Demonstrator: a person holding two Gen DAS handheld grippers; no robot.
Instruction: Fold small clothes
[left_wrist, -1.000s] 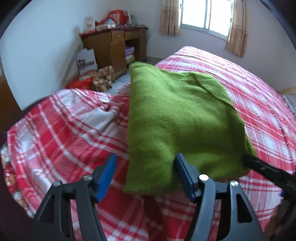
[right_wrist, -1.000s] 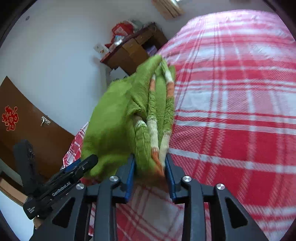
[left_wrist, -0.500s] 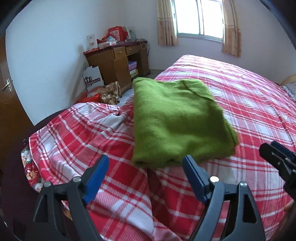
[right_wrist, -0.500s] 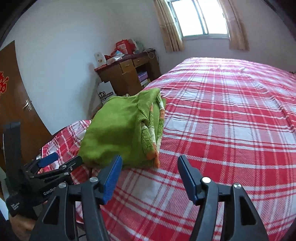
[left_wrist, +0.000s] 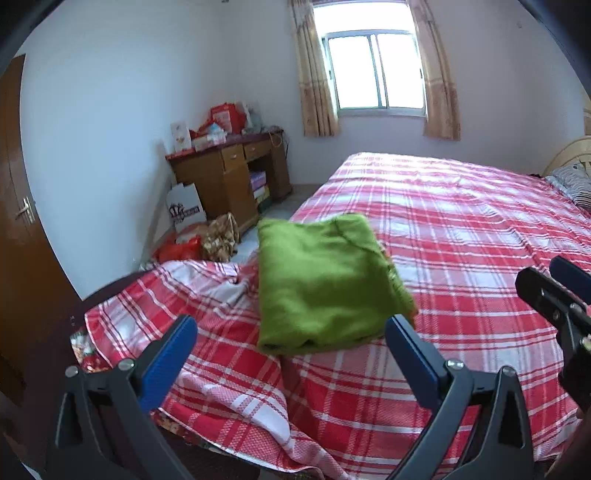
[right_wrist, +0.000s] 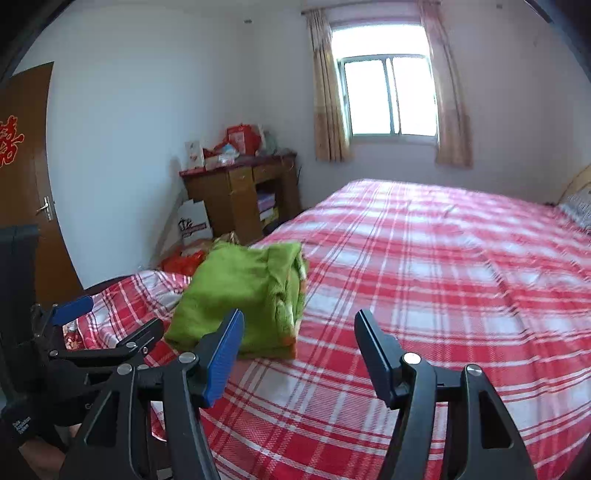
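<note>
Green garment (left_wrist: 325, 284) sits folded into a thick bundle on the red plaid bed (left_wrist: 461, 236), near the bed's corner, dead ahead at twelve o'clock from the left tool (left_wrist: 291, 347). That tool's blue-padded fingers are spread wide apart, gripping nothing, clear of the cloth. Over on the right tool (right_wrist: 299, 347), same story: fingers parted, empty, with the bundle (right_wrist: 243, 295) at about eleven o'clock, striped folded edges facing it. The left tool (right_wrist: 110, 328) shows at nine o'clock in the right view. Wooden table (left_wrist: 229, 177) stands by the far wall, window (left_wrist: 373, 70) beyond.
</note>
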